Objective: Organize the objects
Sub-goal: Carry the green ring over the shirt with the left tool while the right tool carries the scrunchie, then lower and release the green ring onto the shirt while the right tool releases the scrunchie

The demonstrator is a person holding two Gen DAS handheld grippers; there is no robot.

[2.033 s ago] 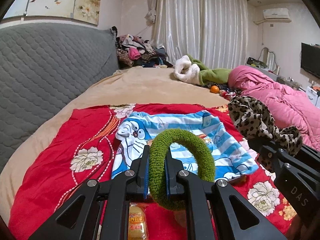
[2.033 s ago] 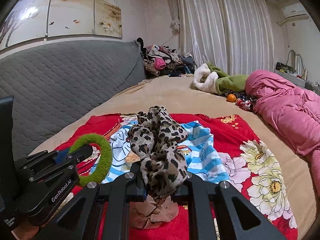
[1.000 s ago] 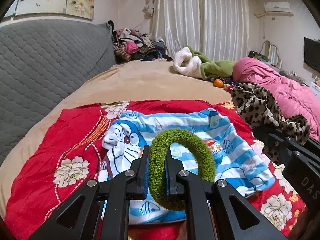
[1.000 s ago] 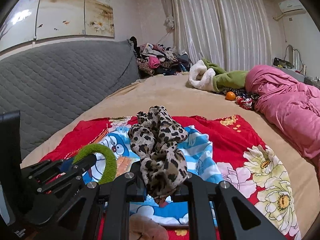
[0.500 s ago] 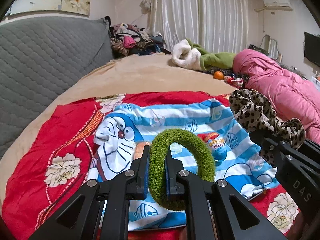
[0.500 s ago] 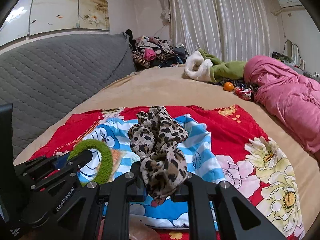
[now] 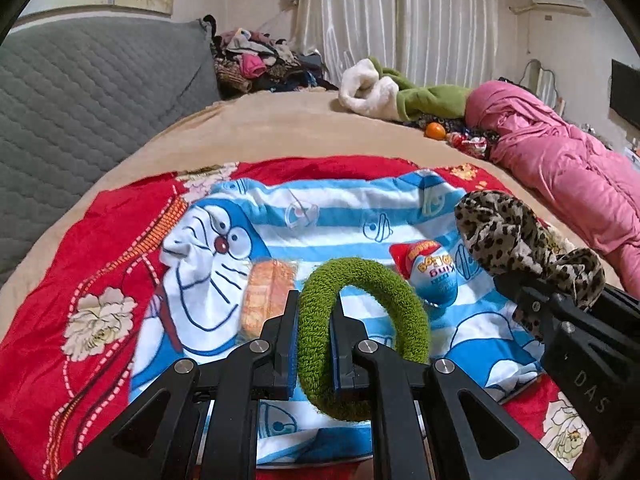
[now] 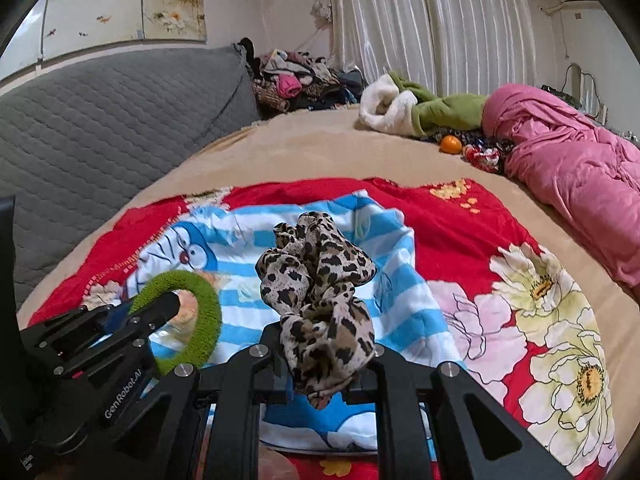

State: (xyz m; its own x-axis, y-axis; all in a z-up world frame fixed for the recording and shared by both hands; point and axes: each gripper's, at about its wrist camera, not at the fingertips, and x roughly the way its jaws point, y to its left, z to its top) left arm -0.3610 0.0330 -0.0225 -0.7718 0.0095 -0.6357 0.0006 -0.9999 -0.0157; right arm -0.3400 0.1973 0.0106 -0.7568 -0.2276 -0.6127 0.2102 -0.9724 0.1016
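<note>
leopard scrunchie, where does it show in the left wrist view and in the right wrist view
Left wrist view: the leopard scrunchie sits at the right edge, pinched in the right hand-held gripper.
Right wrist view: it is in the centre foreground, clamped and standing up between the near fingers.
Shared landmark: the blue striped cartoon towel lies beneath it in both views.

Bare striped cloth [image 7: 340, 216] ahead, beyond orange packet [image 7: 266, 294] and egg-shaped toy [image 7: 434, 276].
</note>
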